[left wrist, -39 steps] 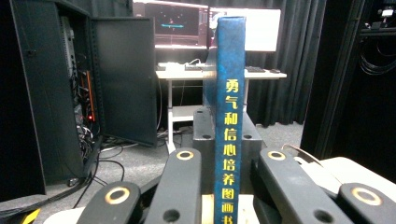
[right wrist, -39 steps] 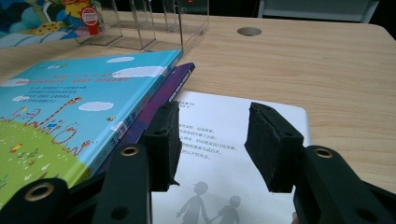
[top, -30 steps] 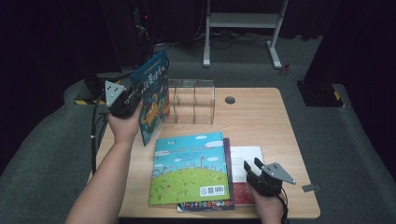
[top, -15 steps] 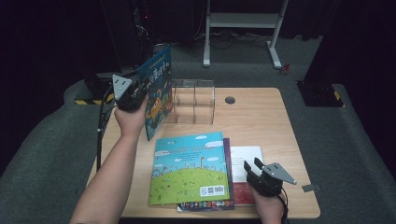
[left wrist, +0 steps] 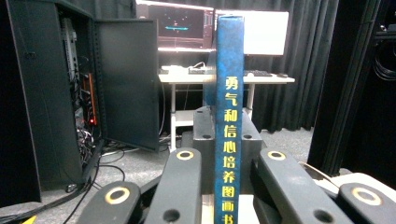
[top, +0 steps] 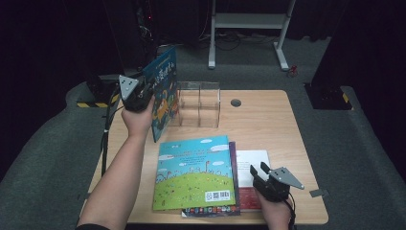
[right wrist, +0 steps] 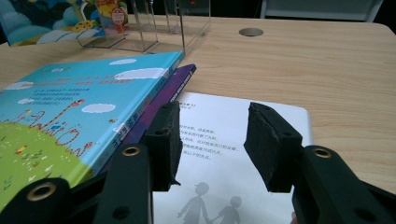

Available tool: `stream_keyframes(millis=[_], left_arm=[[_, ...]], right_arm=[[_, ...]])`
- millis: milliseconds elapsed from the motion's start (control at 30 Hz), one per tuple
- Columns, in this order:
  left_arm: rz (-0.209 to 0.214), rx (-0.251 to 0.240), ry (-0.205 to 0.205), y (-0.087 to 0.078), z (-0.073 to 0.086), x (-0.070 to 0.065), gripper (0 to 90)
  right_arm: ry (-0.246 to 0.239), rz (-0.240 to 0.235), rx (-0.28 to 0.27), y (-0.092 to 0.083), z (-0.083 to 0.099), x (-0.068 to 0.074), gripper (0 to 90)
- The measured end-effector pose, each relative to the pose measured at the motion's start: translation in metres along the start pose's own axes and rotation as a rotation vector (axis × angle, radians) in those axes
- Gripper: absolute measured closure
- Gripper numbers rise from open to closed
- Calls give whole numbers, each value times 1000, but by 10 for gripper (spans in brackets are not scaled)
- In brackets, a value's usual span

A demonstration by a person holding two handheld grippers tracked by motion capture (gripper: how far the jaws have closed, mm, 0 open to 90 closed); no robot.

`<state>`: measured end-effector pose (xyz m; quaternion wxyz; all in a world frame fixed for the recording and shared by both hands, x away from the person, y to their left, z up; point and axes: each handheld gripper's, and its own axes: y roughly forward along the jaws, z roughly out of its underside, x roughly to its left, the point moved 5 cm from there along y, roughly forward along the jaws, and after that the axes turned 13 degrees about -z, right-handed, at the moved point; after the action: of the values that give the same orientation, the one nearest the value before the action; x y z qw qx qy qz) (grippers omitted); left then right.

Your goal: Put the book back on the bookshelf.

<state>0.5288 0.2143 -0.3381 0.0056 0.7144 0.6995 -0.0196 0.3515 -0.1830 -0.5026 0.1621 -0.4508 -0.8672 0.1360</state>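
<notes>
High view: left tool [top: 143, 92] clamping blue book [top: 163, 96] upright by spine, hovering just left of clear rack [top: 198, 103] on table [top: 268, 120]; rack slots lying to its right. Right tool [top: 262, 173] standing unclenched, gripping nothing, over white book [top: 253, 160].

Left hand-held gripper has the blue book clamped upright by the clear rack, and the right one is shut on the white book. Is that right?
Not quite. The right hand-held gripper is open: in the right gripper view its pads stand apart above the white book, gripping nothing. The left hand-held gripper does clamp the blue book upright beside the clear rack.
</notes>
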Motion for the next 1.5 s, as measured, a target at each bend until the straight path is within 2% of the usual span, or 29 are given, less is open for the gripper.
stream_keyframes(millis=[167,333,500,700,900,1033,1500], left_arm=[[-1,-14,-13,3,0,0,834],[-14,-27,0,8,-1,-2,834],[-19,-26,-8,13,4,-4,834],[-15,-55,5,13,9,-7,834],[0,-65,12,8,14,-5,832],[18,-65,35,0,19,-5,830],[12,-46,17,-24,35,4,827]], right_arm=[[2,-2,0,0,0,0,548],[1,-3,1,0,0,0,550],[3,-6,0,0,0,0,550],[-1,-8,-1,0,0,0,553],[-4,-7,-1,0,0,0,553],[-8,-5,0,0,0,1,553],[-12,-5,2,0,0,1,554]])
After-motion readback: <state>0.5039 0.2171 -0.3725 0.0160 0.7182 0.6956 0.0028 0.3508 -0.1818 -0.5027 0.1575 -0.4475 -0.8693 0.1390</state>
